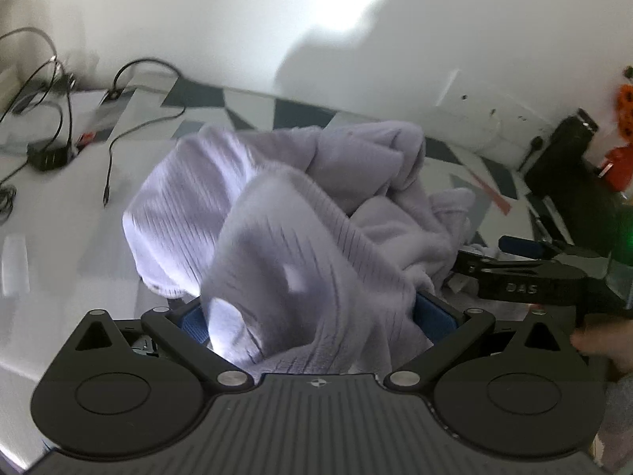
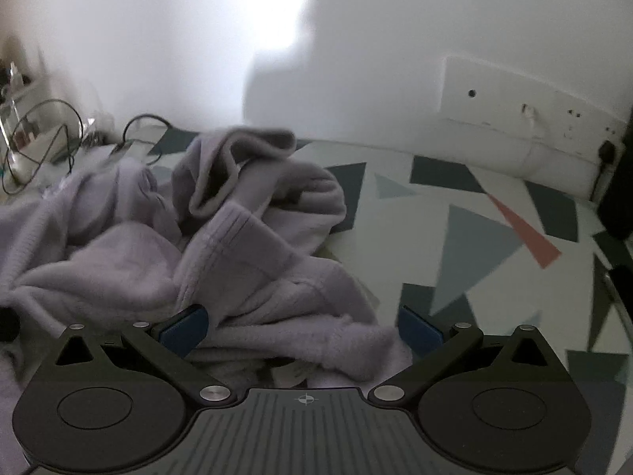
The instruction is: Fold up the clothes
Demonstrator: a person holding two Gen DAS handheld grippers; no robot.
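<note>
A pale lilac fleece garment (image 1: 300, 213) lies bunched on the patterned table (image 1: 59, 229). In the left wrist view a ribbed fold of it hangs over my left gripper (image 1: 312, 316), whose blue pads (image 1: 435, 316) stand wide apart with cloth between them. My right gripper (image 1: 486, 253) shows at the right edge of that view, its tips at the garment's rim. In the right wrist view the garment (image 2: 245, 245) is crumpled with a cuff (image 2: 241, 166) sticking up. My right gripper (image 2: 302, 328) is open, with a fleece edge lying between its blue pads (image 2: 186, 328).
Black cables (image 1: 110, 150) and a black hub (image 1: 47, 156) lie on the table's far left. A black container (image 1: 569, 150) and orange items (image 1: 623, 107) stand at the far right. A white wall plate (image 2: 526, 114) is behind. A hand (image 1: 601, 340) holds the right gripper. Bare patterned tabletop (image 2: 474, 245) lies to the right.
</note>
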